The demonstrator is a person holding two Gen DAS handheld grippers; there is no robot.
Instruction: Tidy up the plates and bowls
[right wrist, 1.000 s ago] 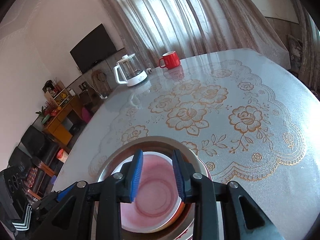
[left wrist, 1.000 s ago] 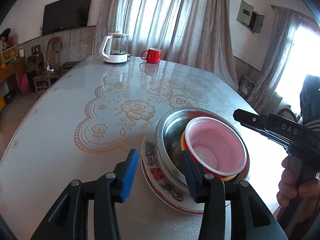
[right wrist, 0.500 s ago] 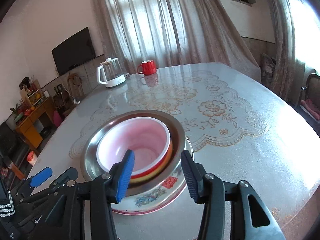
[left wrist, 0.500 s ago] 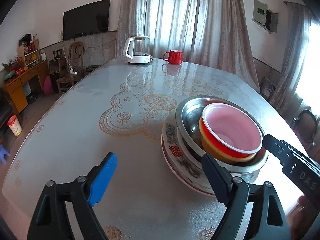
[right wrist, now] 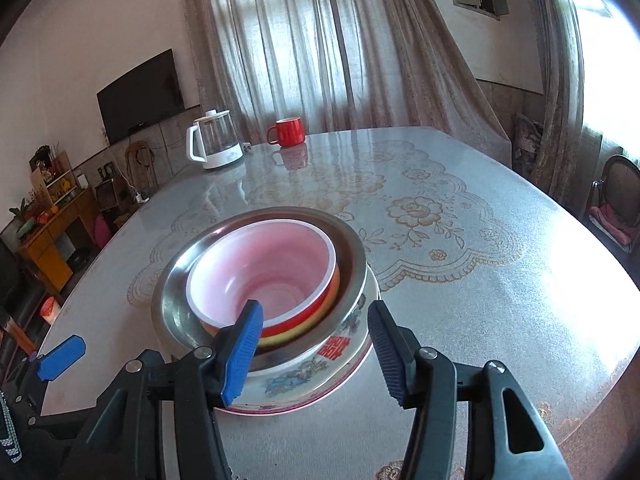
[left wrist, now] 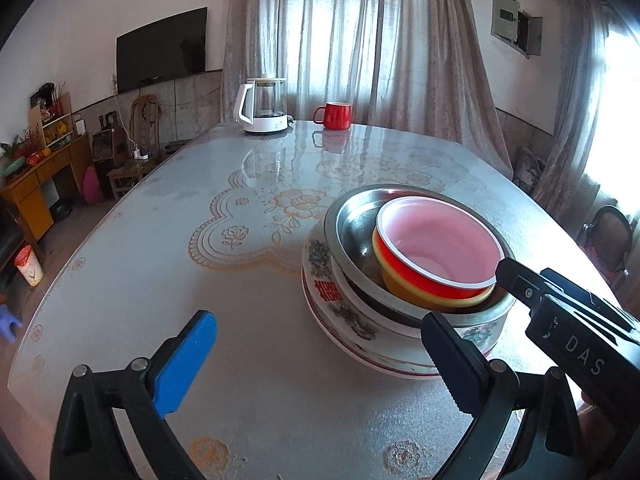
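A stack stands on the table: a floral porcelain plate at the bottom, a steel bowl on it, then a yellow bowl, and a red bowl with a pale pink inside on top. My left gripper hovers just left of the stack with its jaws opening wide and nothing between them. My right gripper sits in front of the stack, its jaws opening. The stack's near side shows between its pads, but they do not touch it.
A glass kettle on a white base and a red mug stand at the far end of the round, lace-patterned table. A dark chair is beyond the table's right edge. The right gripper's body reaches in beside the stack.
Both grippers have drawn back from the stack and opened. The left one straddled the rims of the plate and the steel bowl. The right one was over the red bowl with narrow jaws.
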